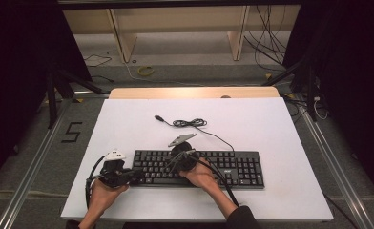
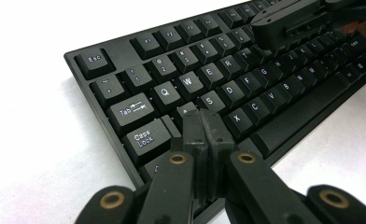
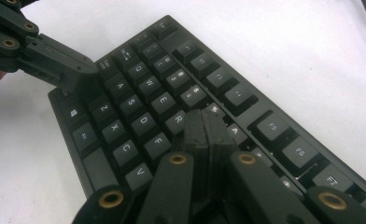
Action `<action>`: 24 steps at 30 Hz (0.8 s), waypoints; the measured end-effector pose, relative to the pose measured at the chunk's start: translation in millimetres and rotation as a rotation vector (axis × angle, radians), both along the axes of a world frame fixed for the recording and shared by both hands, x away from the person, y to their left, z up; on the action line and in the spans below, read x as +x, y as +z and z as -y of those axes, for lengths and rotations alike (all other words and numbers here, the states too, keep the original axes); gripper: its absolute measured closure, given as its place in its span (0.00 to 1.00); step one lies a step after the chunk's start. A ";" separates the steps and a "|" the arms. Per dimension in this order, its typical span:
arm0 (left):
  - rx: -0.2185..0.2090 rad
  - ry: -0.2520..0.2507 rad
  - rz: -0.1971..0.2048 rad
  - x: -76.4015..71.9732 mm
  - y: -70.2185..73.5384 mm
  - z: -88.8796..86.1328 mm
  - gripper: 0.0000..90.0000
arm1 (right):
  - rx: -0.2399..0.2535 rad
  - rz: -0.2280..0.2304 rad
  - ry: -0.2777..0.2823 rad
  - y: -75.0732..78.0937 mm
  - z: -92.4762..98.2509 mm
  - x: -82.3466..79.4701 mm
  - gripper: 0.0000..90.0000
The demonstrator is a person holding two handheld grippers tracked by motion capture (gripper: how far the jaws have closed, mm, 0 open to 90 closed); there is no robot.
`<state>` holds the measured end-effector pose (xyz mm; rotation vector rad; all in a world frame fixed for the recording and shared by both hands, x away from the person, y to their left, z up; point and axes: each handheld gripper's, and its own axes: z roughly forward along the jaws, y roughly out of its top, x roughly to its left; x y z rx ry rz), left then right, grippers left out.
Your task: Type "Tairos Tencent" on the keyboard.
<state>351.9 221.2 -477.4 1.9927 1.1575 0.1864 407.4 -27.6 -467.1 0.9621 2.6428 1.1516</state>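
A black keyboard [image 1: 197, 168] is seen lying flat on the white surface [image 1: 128, 124], near its front edge, with its cable [image 1: 190, 123] coiled behind it. The left tongs [image 2: 204, 122] are clenched, nothing being held between them, their tips placed over the A key. The right tongs [image 3: 205, 122] are likewise clenched and empty, set over the keys beside R and F.

A white board [image 1: 271, 143] covers the wooden table [image 1: 194, 92], with loose cables [image 1: 271, 47] on the floor beyond.
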 end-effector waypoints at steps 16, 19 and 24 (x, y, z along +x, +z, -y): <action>0.021 0.000 -0.022 1.1 -2.3 -0.3 0.99 | -0.011 -0.008 0.007 -3.6 -7.4 3.6 1.00; 0.025 -0.003 -0.023 1.1 -2.3 0.3 0.99 | -0.014 -0.010 0.008 -4.7 -8.1 3.9 1.00; 0.026 -0.005 -0.021 1.1 -2.8 0.6 0.99 | -0.018 -0.015 0.007 -5.4 -9.2 3.3 1.00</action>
